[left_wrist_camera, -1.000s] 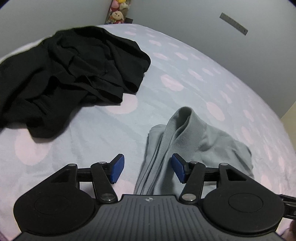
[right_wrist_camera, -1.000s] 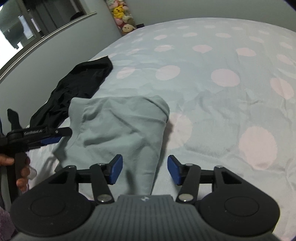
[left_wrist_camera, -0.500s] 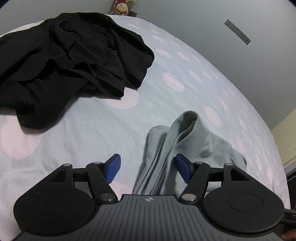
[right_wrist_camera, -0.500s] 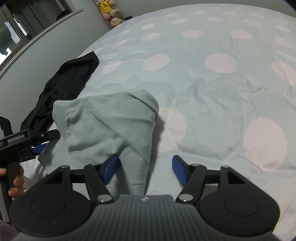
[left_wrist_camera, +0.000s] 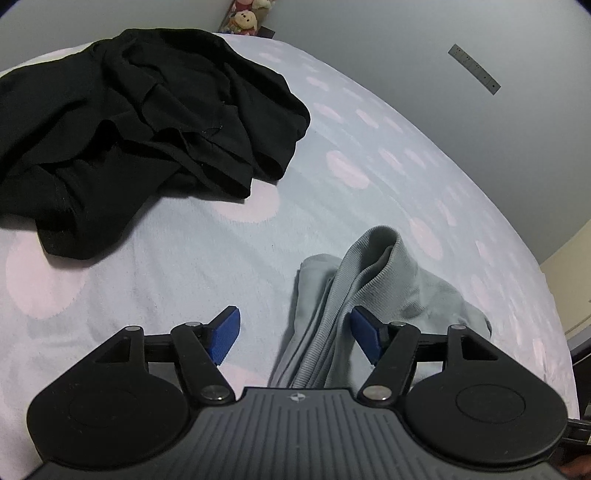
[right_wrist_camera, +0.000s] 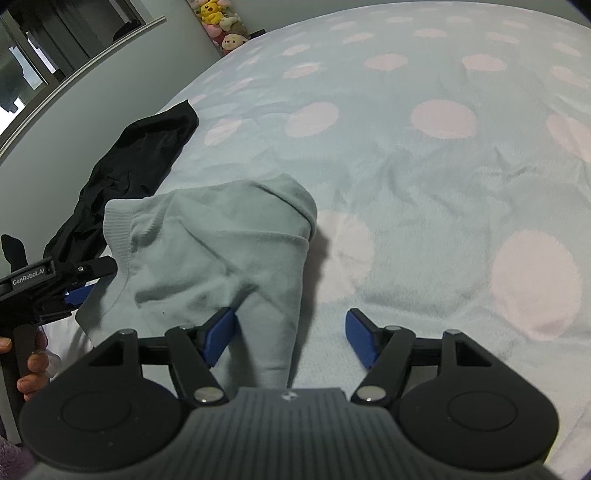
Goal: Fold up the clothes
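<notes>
A crumpled grey ribbed garment (left_wrist_camera: 406, 288) lies on the bed, and its bunched folds run between the jaws of my left gripper (left_wrist_camera: 295, 338). Those jaws stand wide, with the pads off the cloth. The right wrist view shows the same grey garment (right_wrist_camera: 214, 251) spread flatter. A narrow end of it reaches between the wide jaws of my right gripper (right_wrist_camera: 291, 341), close to the left pad, which is not pressing on it. A black garment (left_wrist_camera: 147, 129) lies in a rumpled heap further back on the left. My left gripper (right_wrist_camera: 85, 284) shows at the grey garment's left edge.
The bed (right_wrist_camera: 443, 184) has a pale blue cover with pink dots. Plush toys (right_wrist_camera: 221, 26) sit at its far corner by the grey wall. A hand (right_wrist_camera: 33, 369) holds the left gripper's handle. The black garment (right_wrist_camera: 147, 155) lies along the bed's left edge.
Both pairs of jaws have spread wider. The right gripper has sunk a little closer to the grey garment. The garment's folds now lie loose between the left jaws.
</notes>
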The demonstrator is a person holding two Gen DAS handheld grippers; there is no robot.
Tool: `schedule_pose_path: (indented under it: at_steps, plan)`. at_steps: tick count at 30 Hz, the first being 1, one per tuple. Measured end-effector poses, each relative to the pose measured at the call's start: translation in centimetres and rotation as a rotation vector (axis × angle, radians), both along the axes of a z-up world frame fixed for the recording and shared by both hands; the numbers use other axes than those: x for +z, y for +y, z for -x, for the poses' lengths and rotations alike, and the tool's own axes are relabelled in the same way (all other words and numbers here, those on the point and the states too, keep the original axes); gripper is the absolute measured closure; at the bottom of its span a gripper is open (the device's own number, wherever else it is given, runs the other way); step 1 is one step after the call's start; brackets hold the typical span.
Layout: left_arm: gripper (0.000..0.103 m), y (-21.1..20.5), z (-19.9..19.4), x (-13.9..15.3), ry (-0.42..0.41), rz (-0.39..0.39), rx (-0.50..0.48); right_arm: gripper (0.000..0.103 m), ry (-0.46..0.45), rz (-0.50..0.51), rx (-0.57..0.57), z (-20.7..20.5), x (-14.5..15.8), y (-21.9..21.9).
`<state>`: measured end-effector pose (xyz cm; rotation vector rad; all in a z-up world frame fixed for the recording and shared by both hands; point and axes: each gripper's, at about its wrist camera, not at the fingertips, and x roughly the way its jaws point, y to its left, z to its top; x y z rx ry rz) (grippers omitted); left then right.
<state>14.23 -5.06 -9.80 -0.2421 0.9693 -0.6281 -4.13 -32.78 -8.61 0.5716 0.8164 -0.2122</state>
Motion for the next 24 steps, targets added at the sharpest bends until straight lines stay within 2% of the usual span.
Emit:
schedule_pose_path:
  at_steps: [11,24]
  plan:
    - [0.035,0.61,-0.23,-0.51,0.046,0.030,0.001,0.033,-0.002,-0.009,0.002,0.03,-0.17,-0.24]
    - [0.037,0.55,-0.47,-0.92,0.077,0.040,-0.017,0.032,0.003,-0.005,0.005,-0.08,-0.04,-0.05]
